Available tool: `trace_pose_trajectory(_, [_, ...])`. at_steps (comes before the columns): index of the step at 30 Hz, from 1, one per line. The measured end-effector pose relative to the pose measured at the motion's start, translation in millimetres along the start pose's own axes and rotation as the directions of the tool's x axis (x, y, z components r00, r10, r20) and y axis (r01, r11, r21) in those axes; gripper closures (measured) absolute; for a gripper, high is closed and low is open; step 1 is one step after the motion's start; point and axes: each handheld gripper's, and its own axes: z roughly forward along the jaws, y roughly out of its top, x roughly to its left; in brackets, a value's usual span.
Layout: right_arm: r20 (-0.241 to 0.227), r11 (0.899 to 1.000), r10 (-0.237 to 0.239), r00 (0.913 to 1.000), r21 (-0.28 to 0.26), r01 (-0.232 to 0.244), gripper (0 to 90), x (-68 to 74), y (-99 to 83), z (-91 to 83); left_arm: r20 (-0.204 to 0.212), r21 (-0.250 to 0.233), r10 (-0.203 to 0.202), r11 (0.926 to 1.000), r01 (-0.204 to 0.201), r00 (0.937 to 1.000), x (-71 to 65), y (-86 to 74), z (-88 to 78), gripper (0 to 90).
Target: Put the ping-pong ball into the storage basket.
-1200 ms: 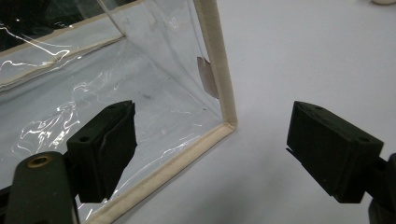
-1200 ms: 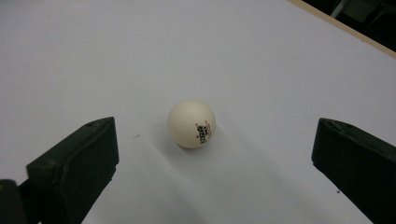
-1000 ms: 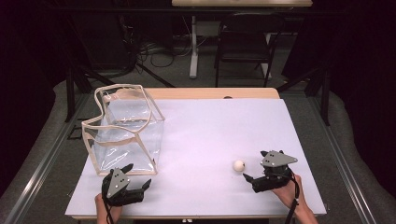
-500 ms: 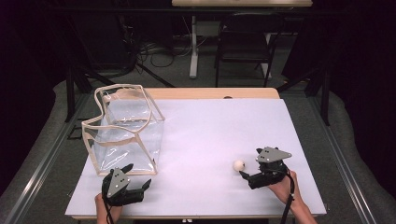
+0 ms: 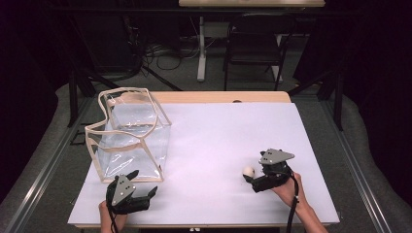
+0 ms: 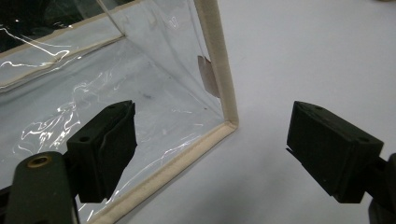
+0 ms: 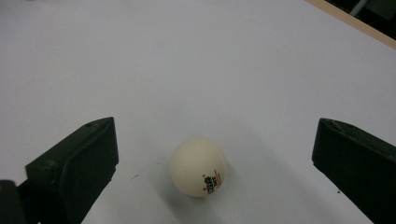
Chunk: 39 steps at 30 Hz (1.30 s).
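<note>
White table (image 5: 218,141) fills a dark room with a chair (image 5: 252,46) behind. Clear bag (image 5: 128,138) stands far left; both tongs, left (image 5: 138,194) and right (image 5: 248,178), gape, a ball (image 5: 248,171) between the right's jaws.

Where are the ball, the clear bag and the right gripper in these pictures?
ball (image 7: 198,167): right gripper view, middle of its white surface.
clear bag (image 5: 127,154): high view, its clear front wall.
right gripper (image 5: 248,181): high view, midway between its open fingertips, just below the ball.

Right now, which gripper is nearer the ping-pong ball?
Right. The right gripper has its open jaws on either side of the ball, not touching it. The left gripper sits across the table by the clear bag.
</note>
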Motion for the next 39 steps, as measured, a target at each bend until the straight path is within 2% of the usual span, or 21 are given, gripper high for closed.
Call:
trace_pose_trajectory(13, [-0.029,0.999,0.007,0.9996,0.033,-0.006,0.0,-1.9,3.0,16.0,0.001,-0.001,-0.002,1.0000,0.002,1.0000,0.2,-0.3,0.0,15.9])
trace_pose_trajectory(32, [-0.064,0.996,0.046,0.9968,0.080,-0.041,0.1,-3.6,-9.7,32.5,0.005,0.001,0.000,1.0000,0.000,1.0000,0.9,-0.4,0.3,15.9])
trace_pose_trajectory(36, [-0.074,0.995,0.052,0.9959,0.090,-0.045,3.9,-3.6,-12.4,33.5,0.006,0.000,-0.001,1.0000,0.001,1.0000,1.0,-0.5,0.0,15.9])
trace_pose_trajectory(39, [-0.079,0.994,0.054,0.9954,0.100,-0.046,12.3,-2.6,-14.3,34.1,0.007,0.000,0.000,1.0000,0.000,1.0000,1.0,-0.4,0.1,15.9])
